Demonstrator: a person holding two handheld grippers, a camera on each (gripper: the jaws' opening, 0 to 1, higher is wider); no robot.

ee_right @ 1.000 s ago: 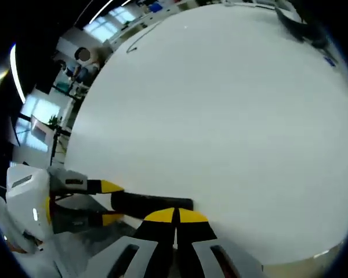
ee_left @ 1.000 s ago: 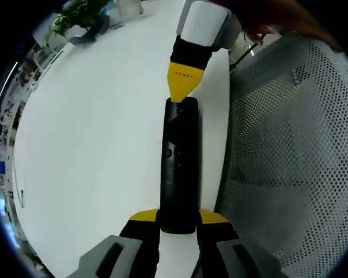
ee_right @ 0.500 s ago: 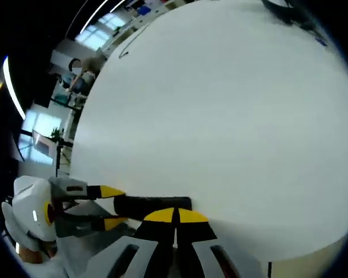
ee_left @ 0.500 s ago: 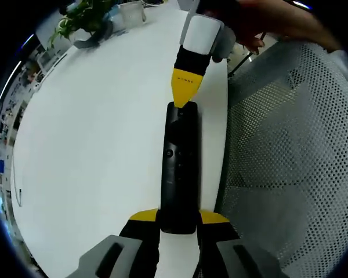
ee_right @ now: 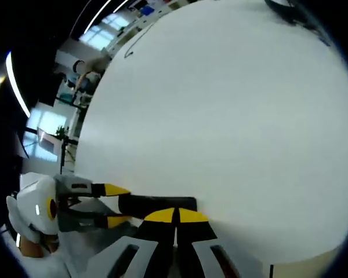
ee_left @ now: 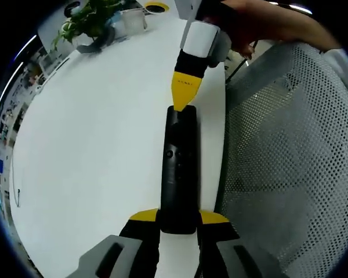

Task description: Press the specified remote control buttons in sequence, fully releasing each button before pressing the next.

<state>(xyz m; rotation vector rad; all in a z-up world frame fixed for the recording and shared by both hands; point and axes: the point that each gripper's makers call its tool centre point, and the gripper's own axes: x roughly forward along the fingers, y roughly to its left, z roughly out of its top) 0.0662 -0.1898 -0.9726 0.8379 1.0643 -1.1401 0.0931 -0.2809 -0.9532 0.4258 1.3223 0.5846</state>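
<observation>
Two tools here: left tool (ee_left: pixel 178 223) clamped on the black remote (ee_left: pixel 180 168) over the white desk (ee_left: pixel 93 145), right tool (ee_left: pixel 184 98) pinched closed, tip touching the remote's far end.

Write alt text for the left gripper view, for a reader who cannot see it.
The left gripper clamps the near end of a black remote control on a white table, while the right gripper, jaws shut, touches its far end. A mesh chair stands beside the table.
</observation>
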